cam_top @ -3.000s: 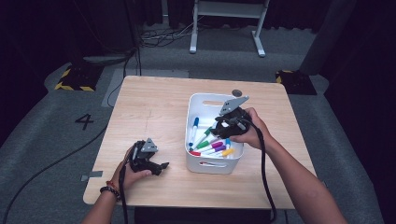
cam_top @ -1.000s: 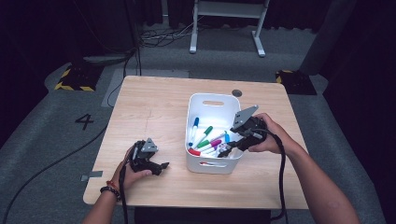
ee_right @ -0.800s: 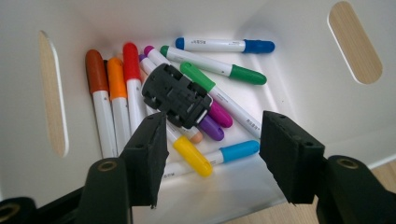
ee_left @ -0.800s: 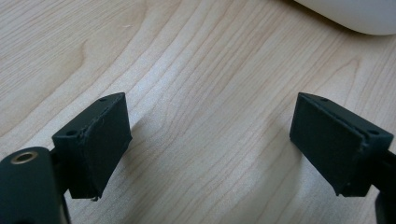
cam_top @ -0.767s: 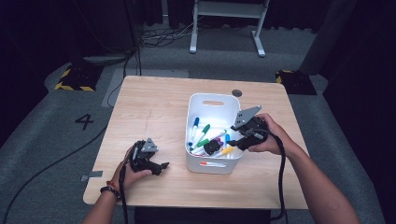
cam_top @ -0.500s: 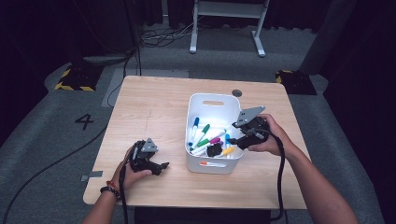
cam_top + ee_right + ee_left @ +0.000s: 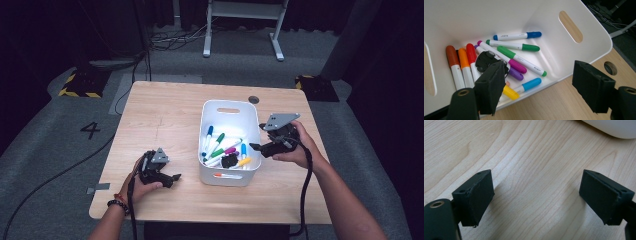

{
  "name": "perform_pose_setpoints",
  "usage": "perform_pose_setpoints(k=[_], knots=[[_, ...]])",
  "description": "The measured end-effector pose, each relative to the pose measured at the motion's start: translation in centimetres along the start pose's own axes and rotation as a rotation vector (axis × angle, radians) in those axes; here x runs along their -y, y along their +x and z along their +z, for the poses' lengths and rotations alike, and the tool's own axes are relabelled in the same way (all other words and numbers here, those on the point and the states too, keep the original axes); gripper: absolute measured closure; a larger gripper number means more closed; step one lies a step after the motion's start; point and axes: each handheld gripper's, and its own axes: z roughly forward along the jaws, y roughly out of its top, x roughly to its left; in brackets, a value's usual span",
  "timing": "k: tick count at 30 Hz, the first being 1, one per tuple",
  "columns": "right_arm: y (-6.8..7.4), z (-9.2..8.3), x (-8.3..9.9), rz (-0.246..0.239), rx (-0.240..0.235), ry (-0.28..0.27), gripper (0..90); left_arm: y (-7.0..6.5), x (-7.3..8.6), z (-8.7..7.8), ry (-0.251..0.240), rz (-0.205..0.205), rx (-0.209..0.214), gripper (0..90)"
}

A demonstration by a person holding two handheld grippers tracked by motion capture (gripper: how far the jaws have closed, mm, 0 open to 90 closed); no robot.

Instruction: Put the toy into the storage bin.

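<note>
Two sets of tongs are seen over a pale wood-grain desk [image 7: 165, 120], on which a white plastic bin [image 7: 229, 106] with rounded corners and slotted handles is stood near the middle. Inside the bin, a loose heap of capped markers [image 7: 520, 60] is piled, their smooth white barrels tipped in blue, green, purple, orange, red and yellow; a small black toy car [image 7: 486, 60], matte and rounded, is lain on top of them toward the near wall.

At the bin's right rim, the right tongs [image 7: 256, 148] are held level with the jaws spread wide; they have just been opening, and nothing is gripped between them. Flat, dark, faintly rubbery faces are shown by the pads [image 7: 489, 88] in the right gripper view, where one jaw is poised over the markers and the other outside the wall.

Near the desk's front left, the left tongs [image 7: 174, 178] are rested with jaws likewise apart over bare wood, the bin's curved edge just beyond them.

Trouble could be judged likely if the right tongs were swung sideways: the thin wall could be snagged between the jaws and the light bin tipped or dragged. Slick round markers could also be rolled or scattered by a careless dip.
</note>
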Motion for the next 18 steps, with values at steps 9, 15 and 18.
perform_pose_setpoints(k=[9,15,18], knots=[[-0.4,-1.5,1.3,0.033,0.03,-0.026,25.4,0.0,0.0,0.0,-0.002,-0.001,0.0,12.7],[-0.5,-2.3,2.6,0.063,0.055,-0.039,25.0,0.0,0.0,0.0,-0.002,0.0,-0.001,12.7],[-0.6,-2.7,3.3,0.07,0.065,-0.046,24.4,0.0,0.0,0.0,-0.002,0.0,-0.001,12.7]])
